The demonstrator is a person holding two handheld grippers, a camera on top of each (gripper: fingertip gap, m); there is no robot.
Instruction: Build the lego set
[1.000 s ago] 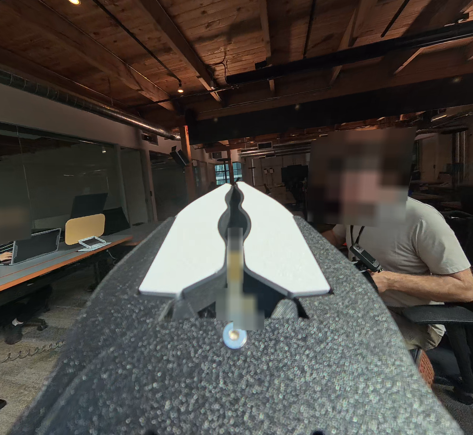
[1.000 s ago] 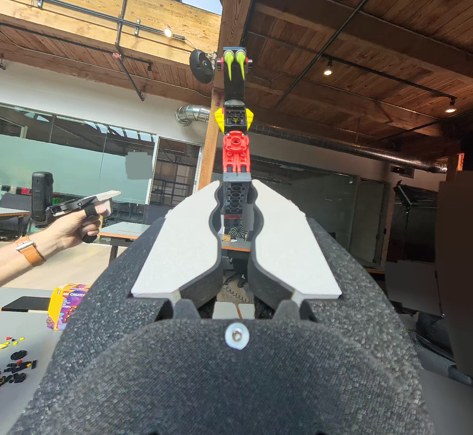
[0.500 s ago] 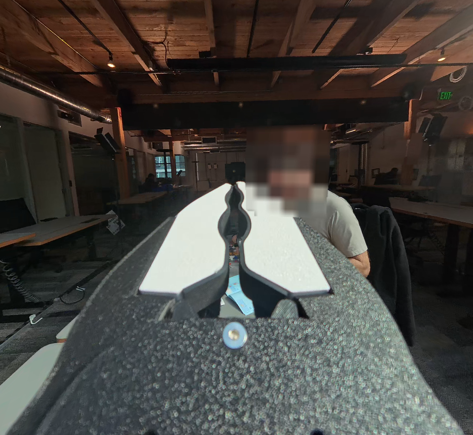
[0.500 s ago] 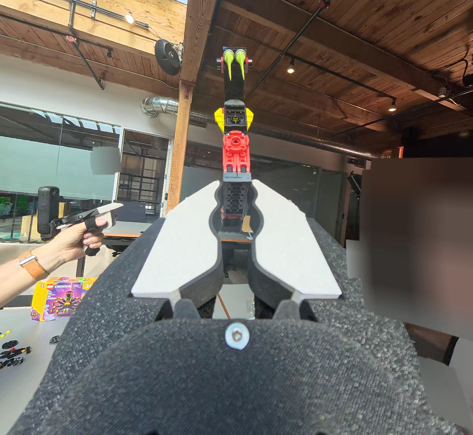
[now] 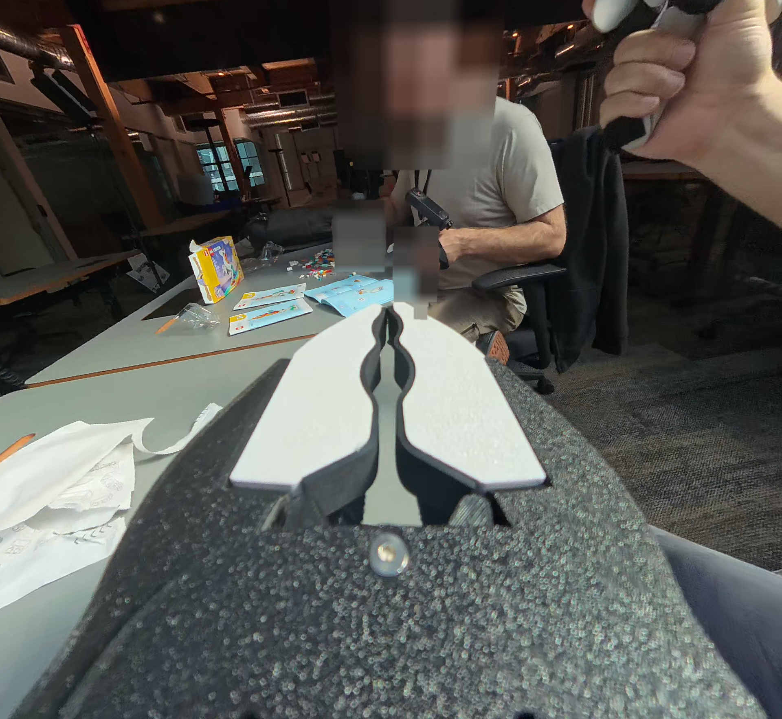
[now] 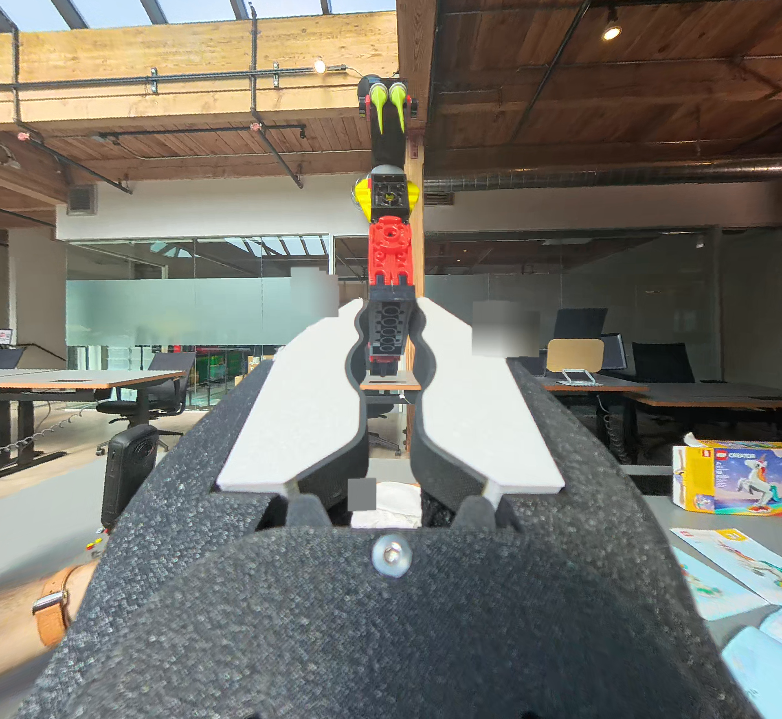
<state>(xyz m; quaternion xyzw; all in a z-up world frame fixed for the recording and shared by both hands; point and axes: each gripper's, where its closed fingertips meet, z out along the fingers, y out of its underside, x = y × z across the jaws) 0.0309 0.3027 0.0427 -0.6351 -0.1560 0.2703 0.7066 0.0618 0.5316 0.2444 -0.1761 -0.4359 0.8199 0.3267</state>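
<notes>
My right gripper (image 6: 389, 307) is shut on a long lego assembly (image 6: 389, 250). The assembly has a black base between the fingertips, then a red section, a black and yellow section, and lime-green spikes at the far end. It points up and away, held high in the air. My left gripper (image 5: 387, 311) is shut and empty, held above the grey table (image 5: 127, 398). The hand holding the right gripper (image 5: 685, 64) shows at the top right of the left wrist view.
A white paper sheet (image 5: 63, 478) lies on the near table at left. On the far table are a yellow lego box (image 5: 216, 267), instruction booklets (image 5: 271, 305) and loose bricks (image 5: 317, 263), with a seated person (image 5: 508, 199) behind. The box also shows at right in the right wrist view (image 6: 728, 474). Across from one pair of fingers to the other is roughly 30 cm.
My left gripper has tilted down from the ceiling toward the tables and stays shut. My right gripper has swung round to face another part of the room, still holding the assembly.
</notes>
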